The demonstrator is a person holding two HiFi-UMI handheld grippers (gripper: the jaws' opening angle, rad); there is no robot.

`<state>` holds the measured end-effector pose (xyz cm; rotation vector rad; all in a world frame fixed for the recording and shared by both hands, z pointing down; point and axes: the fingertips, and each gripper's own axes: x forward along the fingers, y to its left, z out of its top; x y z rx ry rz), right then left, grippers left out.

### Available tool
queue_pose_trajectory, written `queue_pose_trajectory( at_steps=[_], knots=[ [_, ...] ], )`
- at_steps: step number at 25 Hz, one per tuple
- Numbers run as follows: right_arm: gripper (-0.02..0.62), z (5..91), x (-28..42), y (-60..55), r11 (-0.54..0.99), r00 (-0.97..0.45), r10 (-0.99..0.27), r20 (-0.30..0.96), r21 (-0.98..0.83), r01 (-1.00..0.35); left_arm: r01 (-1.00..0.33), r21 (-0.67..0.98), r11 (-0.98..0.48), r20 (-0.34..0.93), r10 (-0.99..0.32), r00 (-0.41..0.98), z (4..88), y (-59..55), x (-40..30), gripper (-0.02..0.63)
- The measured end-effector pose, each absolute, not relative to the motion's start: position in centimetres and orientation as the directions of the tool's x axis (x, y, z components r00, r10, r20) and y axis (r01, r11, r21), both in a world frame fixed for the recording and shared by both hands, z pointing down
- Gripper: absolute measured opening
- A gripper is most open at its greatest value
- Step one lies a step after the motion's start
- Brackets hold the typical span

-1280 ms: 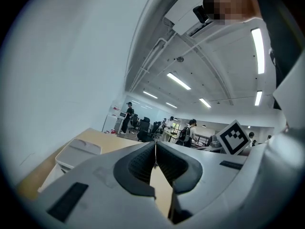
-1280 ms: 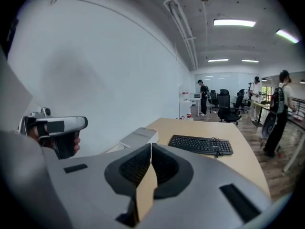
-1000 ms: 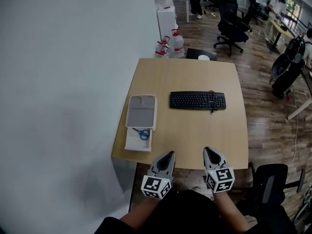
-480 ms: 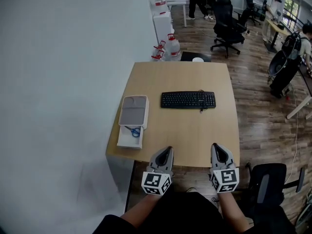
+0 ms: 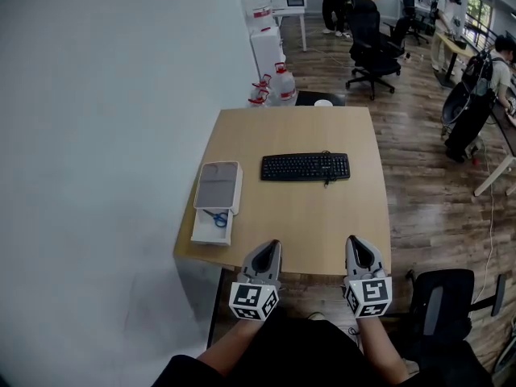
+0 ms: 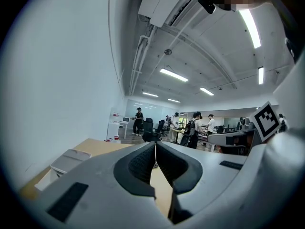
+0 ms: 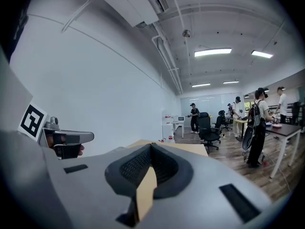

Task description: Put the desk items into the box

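Head view shows the left gripper (image 5: 272,247) and right gripper (image 5: 355,241) at the table's (image 5: 322,228) near edge, each with jaws pressed together on nothing. Scissors (image 5: 216,216) lie in the white box (image 5: 208,234) at the left edge, half under its grey lid (image 5: 218,185). The keyboard (image 5: 305,167) sits mid-table, apart from the box.

Bare desk (image 5: 251,185) separates keyboard (image 5: 305,167) from box (image 5: 210,236).

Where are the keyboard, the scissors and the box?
keyboard (image 5: 305,167), head view, middle of the keys.
scissors (image 5: 218,218), head view, blue handles.
box (image 5: 208,233), head view, bare white floor near front rim.
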<state>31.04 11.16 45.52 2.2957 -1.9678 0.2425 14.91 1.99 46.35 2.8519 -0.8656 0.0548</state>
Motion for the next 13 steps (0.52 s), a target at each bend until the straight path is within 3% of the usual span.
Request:
queue_pose_trajectory(
  at_steps=[13],
  knots=[
    [0.060, 46.0, 31.0, 12.9, -0.158, 0.150, -0.970, 0.190, -0.031, -0.987, -0.535, 0.145, -0.832, 0.081, -0.529, 0.845, 46.8, 3.9, 15.4, 0.017]
  ],
)
